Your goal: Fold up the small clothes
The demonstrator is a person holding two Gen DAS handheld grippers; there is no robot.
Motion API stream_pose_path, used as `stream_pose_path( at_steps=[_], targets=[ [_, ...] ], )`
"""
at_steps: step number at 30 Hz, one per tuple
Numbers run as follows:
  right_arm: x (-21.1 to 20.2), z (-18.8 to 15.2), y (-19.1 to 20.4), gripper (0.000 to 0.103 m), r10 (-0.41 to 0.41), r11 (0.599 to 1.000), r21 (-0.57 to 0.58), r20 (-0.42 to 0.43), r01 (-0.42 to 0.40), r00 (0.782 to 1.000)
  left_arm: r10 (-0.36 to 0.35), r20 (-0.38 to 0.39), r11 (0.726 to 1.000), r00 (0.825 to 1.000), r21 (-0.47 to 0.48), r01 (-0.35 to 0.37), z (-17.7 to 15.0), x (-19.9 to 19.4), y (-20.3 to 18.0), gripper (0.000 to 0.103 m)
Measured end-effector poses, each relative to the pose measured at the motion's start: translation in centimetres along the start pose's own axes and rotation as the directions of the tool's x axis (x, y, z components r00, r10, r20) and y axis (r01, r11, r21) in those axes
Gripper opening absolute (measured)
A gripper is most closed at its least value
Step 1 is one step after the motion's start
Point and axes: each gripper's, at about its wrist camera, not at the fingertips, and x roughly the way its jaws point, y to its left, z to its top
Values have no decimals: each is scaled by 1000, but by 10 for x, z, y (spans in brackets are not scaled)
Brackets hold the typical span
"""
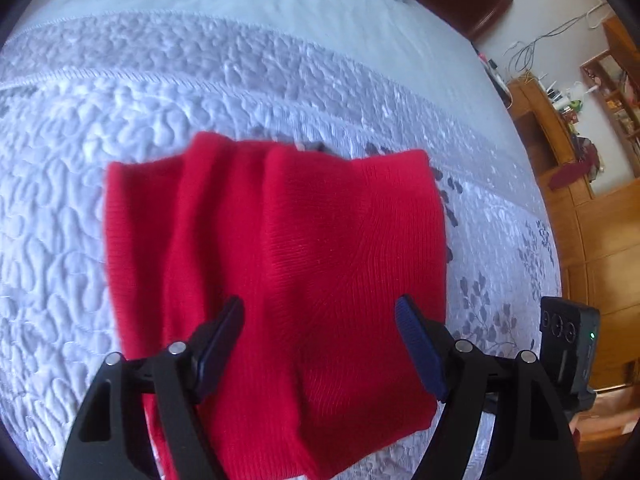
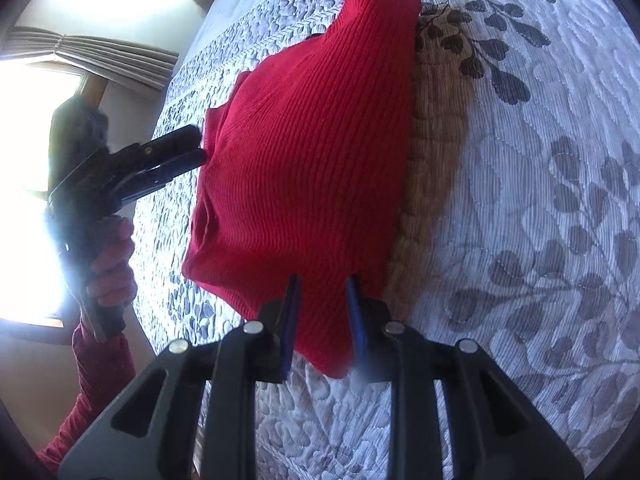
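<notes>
A red knit [image 1: 276, 264] is seen folded on the quilted bed [image 1: 120, 128], partly over a tan cloth [image 2: 436, 168] at its 3 o'clock edge in the right view. It is judged light, soft and floppy, not slippery; hold is best taken at corners or a folded edge. The left gripper [image 1: 320, 344] is held released above it, jaws wide. The right gripper [image 2: 323, 300] is clenched on the knit's near hem at 6 o'clock. Sleeves and neckline are hidden inside the fold; the garment type cannot be told.
</notes>
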Motion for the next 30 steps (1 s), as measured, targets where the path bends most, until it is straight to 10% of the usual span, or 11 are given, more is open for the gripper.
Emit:
stream_pose_path(
  at_steps=[14, 25, 30],
  targets=[
    [3, -2, -14, 24, -2, 1000, 9, -7, 2, 1000, -240, -59, 969, 969, -72, 236, 0, 27, 11, 71],
    [7, 0, -13, 24, -9, 1000, 15, -9, 9, 1000, -185, -94, 980, 978, -90, 177, 4, 49, 6, 67],
    [2, -2, -17, 24, -14, 1000, 12, -10, 15, 1000, -192, -65, 976, 979, -113, 184, 1, 37, 14, 15]
  ],
)
